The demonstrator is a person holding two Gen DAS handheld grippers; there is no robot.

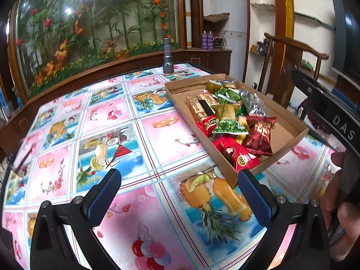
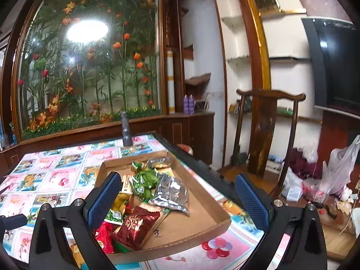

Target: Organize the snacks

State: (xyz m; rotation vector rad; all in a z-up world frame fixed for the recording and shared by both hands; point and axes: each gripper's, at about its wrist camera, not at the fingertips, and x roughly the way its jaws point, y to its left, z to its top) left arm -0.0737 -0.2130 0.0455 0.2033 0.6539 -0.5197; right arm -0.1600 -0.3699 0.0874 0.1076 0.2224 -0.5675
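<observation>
Snacks in mixed wrappers fill a shallow cardboard tray set on a table covered with a pink-and-blue fruit-print cloth. Heaped toward the tray's left side are green packets, a crumpled silver pouch, a tan box with a black stripe, a dark red packet and bright red ones; the tray's right side shows bare cardboard. The left gripper hovers over the cloth just beside the tray's near corner, jaws spread wide with nothing between them. The right gripper hangs above the tray's near end, jaws likewise spread wide and gripping nothing. A person's hand shows to the tray's right. Beyond the tray's far end a grey flashlight stands upright on the cloth. Behind it runs a glass-fronted case of artificial flowers; to the tray's right stand a wooden chair and plastic bags on the floor
</observation>
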